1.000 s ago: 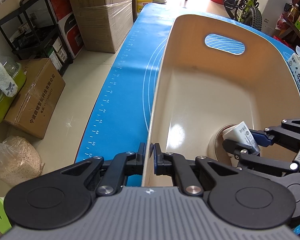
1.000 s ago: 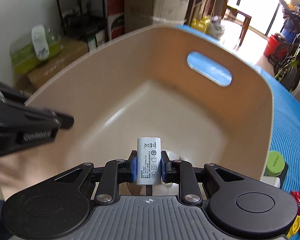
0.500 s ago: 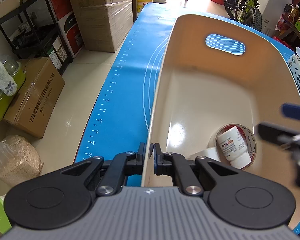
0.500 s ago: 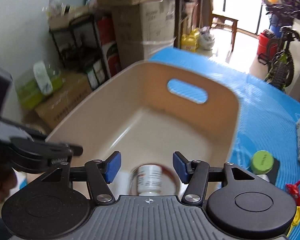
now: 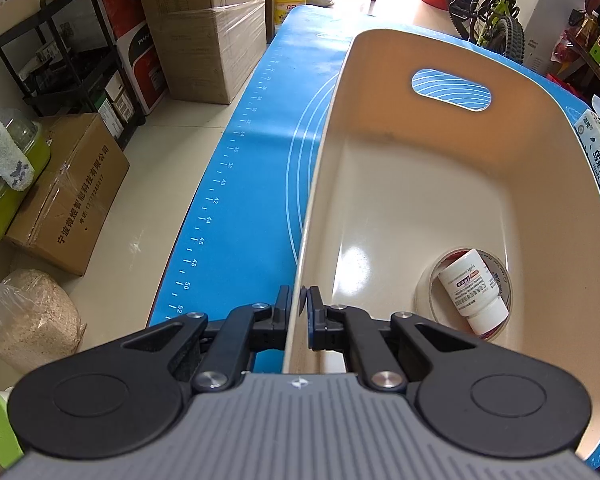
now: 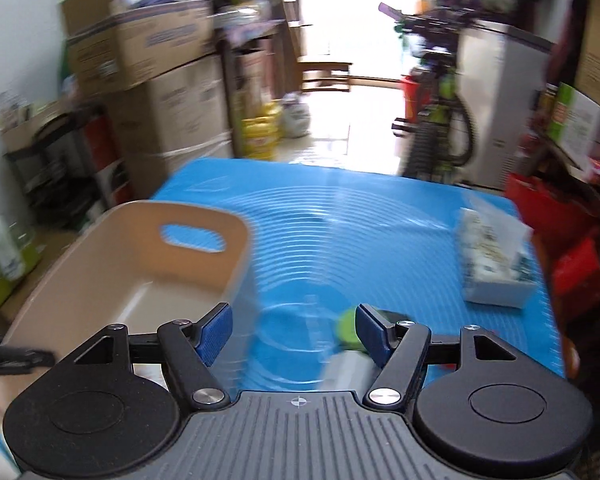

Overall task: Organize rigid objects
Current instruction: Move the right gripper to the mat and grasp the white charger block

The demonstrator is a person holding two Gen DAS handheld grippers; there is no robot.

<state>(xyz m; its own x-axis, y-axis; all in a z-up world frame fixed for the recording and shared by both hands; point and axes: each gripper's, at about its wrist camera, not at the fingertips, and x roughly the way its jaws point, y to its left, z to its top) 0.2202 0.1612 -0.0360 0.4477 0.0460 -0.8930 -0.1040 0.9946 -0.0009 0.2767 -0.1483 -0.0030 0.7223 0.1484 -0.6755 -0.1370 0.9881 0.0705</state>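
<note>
My left gripper (image 5: 303, 300) is shut on the near rim of the beige bin (image 5: 420, 184) and holds it by its left wall. Inside the bin a white pill bottle (image 5: 470, 288) lies within a roll of tape (image 5: 423, 292). In the blurred right wrist view, my right gripper (image 6: 292, 328) hangs above the blue mat (image 6: 340, 220), to the right of the bin (image 6: 112, 264). Its jaws are opening and nothing is between them. A green-lidded thing (image 6: 346, 328) lies on the mat just behind the right finger.
A tissue pack (image 6: 492, 264) sits on the mat's right side and shows again as the tissue pack (image 5: 598, 152) in the left wrist view. Cardboard boxes (image 5: 204, 28), a black shelf (image 5: 72, 64) and a bicycle (image 5: 492, 4) stand around the table.
My right gripper let go of a grey-white block over the bin, opened, and pulled up and to the right, out of the left wrist view. The left gripper stayed put.
</note>
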